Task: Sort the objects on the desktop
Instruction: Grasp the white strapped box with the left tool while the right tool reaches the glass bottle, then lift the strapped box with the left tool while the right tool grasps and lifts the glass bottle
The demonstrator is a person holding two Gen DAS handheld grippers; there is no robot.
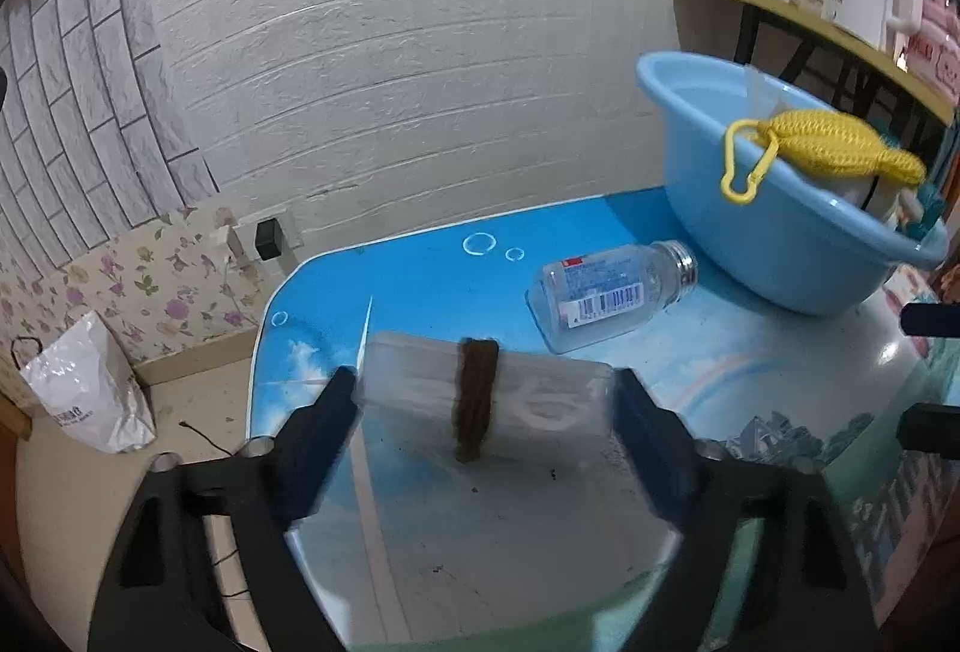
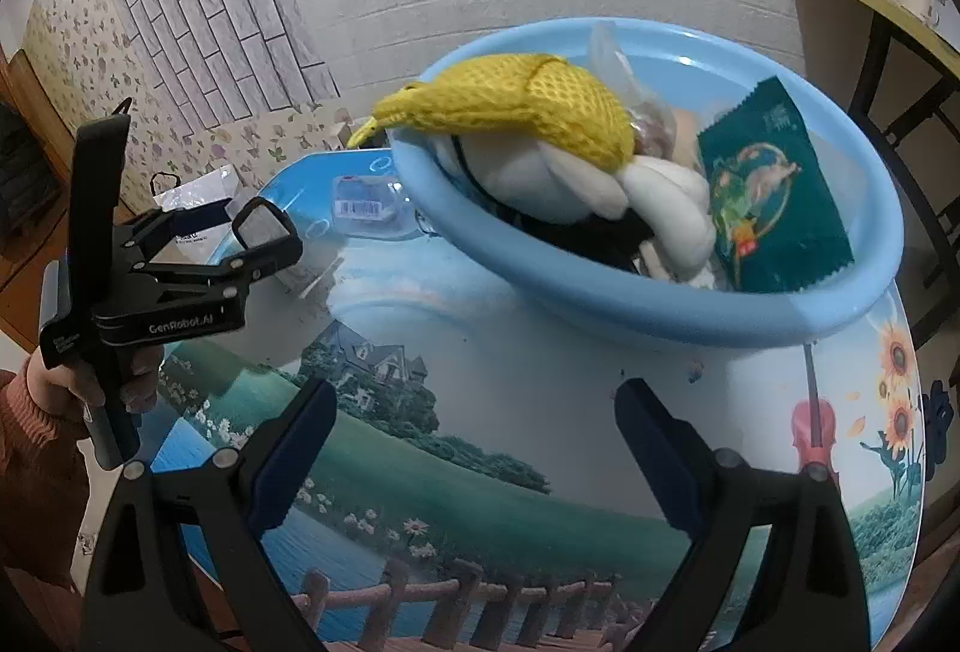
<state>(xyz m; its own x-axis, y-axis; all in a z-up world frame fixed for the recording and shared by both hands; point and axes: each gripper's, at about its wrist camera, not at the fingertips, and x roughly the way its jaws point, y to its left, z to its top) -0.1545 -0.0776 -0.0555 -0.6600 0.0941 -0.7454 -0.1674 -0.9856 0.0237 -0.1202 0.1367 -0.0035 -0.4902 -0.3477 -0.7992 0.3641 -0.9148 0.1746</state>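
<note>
Left wrist view. Left claw (image 1: 483,400) clamped across a clear plastic packet (image 1: 522,400) with a brown band (image 1: 477,400) wrapped round its middle; both blue pads pressed against the packet's short ends, packet lying crosswise between them, low over the near part of the tabletop (image 1: 420,286); whether it rests on the surface cannot be told. Beyond it, apart, a clear bottle (image 1: 612,295) on its side, barcode label up, metal screw neck pointing toward a light blue basin (image 1: 780,244). Neck just beside the basin's wall. Yellow knitted pouch (image 1: 840,144) draped over the basin's rim, with a yellow clip (image 1: 744,166) hanging down outside. Behind the basin, a wooden shelf (image 1: 810,18) on black legs. Down on the floor at left, a white plastic bag (image 1: 84,388) near the flowered wall.

Right wrist view. Right claw (image 2: 474,448) spread wide, nothing between the pads, hanging over the painted landscape of the tabletop (image 2: 540,394) just in front of the basin (image 2: 660,316). Inside the basin: yellow knitted pouch (image 2: 540,105) lying over the far-left rim, a white soft toy (image 2: 570,184) beneath it, and a dark green sachet (image 2: 774,196) leaning upright against the right side. Bottle (image 2: 366,211) partly visible behind the basin's left edge. At far left, left claw (image 2: 258,238) seen from the side, held by a hand (image 2: 90,382) in a rust-coloured sleeve (image 2: 30,460); its tips blurred here, the packet not clearly made out.
</note>
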